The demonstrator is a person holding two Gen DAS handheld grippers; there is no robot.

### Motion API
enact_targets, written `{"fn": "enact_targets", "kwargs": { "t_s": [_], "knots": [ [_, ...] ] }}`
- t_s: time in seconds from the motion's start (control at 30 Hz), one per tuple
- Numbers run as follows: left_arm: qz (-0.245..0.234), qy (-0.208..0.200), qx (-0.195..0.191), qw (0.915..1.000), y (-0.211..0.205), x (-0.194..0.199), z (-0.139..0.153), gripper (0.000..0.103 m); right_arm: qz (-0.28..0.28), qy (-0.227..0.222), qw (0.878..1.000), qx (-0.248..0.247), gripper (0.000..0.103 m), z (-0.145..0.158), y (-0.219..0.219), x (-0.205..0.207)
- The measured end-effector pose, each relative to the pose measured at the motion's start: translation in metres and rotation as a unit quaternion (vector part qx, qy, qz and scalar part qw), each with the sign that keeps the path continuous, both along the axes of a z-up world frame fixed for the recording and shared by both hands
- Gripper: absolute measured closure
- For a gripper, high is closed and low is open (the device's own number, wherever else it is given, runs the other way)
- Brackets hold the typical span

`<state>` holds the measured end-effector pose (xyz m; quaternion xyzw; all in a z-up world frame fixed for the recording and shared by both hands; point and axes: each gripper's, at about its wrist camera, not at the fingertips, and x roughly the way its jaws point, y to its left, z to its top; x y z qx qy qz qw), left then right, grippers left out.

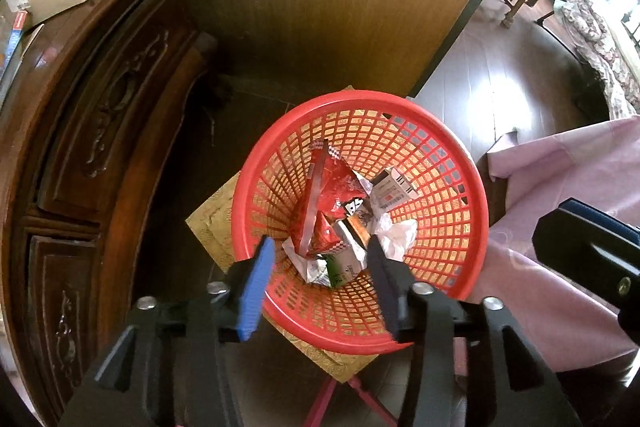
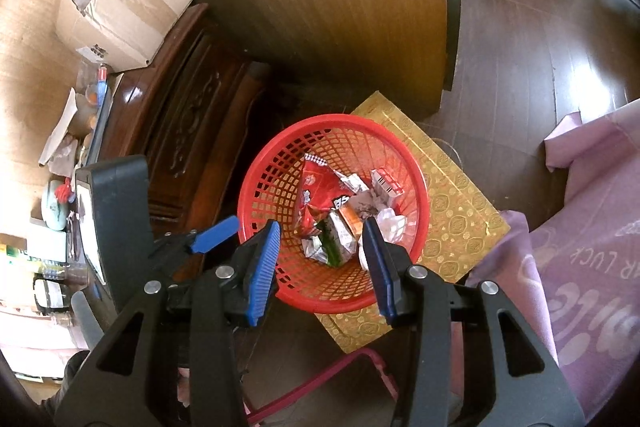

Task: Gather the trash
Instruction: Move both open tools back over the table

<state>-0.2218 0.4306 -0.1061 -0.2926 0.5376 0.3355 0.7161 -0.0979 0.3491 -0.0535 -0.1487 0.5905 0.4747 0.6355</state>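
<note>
Left wrist view, left gripper [image 1: 320, 259]: fingers stand apart over the near side of the red basket [image 1: 460, 163], nothing between them.
Left wrist view, trash: a red snack wrapper [image 1: 332, 183], a small printed carton [image 1: 390, 189], crumpled white paper [image 1: 396, 237] and a green-and-white packet [image 1: 340, 269] all lie in the bottom of the basket.
Left wrist view, support: the basket rests on a gold patterned board [image 1: 212, 223], beside a dark carved cabinet [image 1: 100, 131]; pink cloth [image 1: 560, 187] lies to the right.
Right wrist view, right gripper [image 2: 324, 239]: fingers parted (somewhat less than the other pair's), empty, hanging above the basket's near rim [image 2: 340, 301].
Right wrist view, other gripper: the left one [image 2: 216, 235] shows at the left edge, just beside the basket.
Right wrist view, trash: same heap, the red wrapper [image 2: 316, 187] leaning on the mesh wall, the white paper [image 2: 390, 223] to the right.
Handling, judged: everything looks light and thin; foil wrappers are probably slippery and crush flat, so pinch a folded edge or corner. The carton is stiffer, best taken across its narrow sides.
Basket, judged: light, rigid mesh; grip it by the rim.
</note>
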Motion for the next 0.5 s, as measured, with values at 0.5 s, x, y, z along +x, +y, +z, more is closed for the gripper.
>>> {"fn": "enact_targets", "kwargs": {
  "t_s": [0.5],
  "knots": [
    [0.003,-0.003,0.016,0.9999,-0.009,0.008,0.028,0.024,-0.057,-0.004,0.998,0.032,0.046,0.019,-0.025,0.019]
  ]
}}
